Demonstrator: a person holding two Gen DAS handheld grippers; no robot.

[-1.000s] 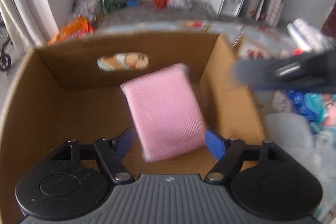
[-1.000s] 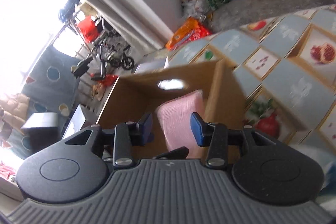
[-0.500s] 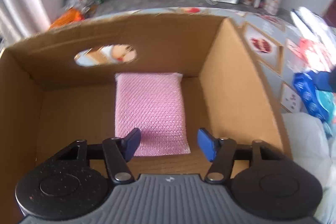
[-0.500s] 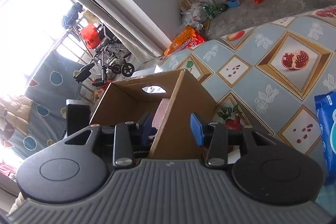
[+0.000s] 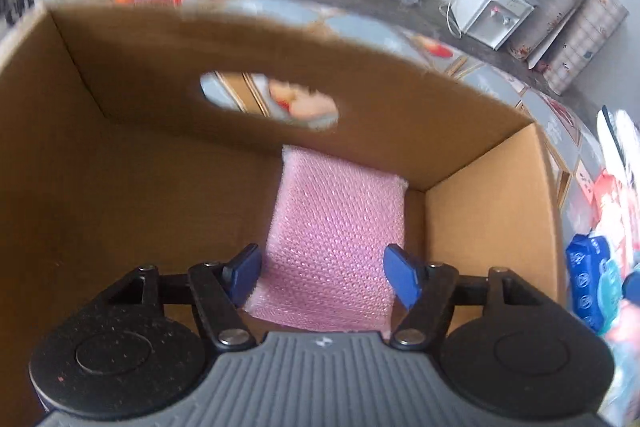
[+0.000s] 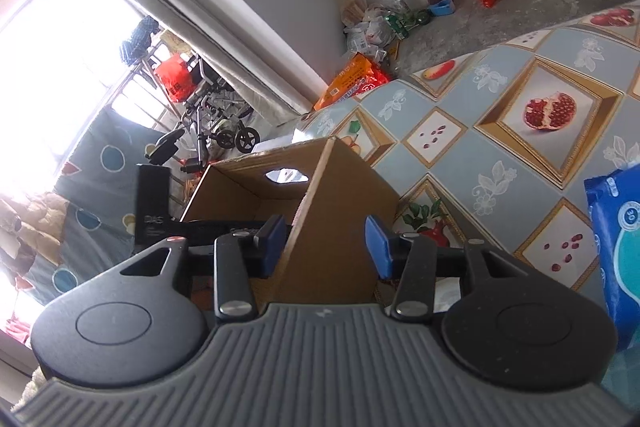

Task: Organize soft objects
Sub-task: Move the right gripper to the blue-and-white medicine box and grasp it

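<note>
The left gripper (image 5: 322, 273) is hovering with jaws opening over the pink sponge (image 5: 334, 247), lying loose at four o'clock in the cardboard box (image 5: 140, 195) (seemingly dropped there); the right gripper (image 6: 326, 245) is also opening, holding nothing.

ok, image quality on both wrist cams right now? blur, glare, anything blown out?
Left wrist: motion blur smears the cardboard box far rim and the background clutter; the pink sponge on the box floor stays fairly sharp. Right wrist: sharp overall, but the window at left is blown out to white. Both views: strong fisheye bending and dark corners.
</note>
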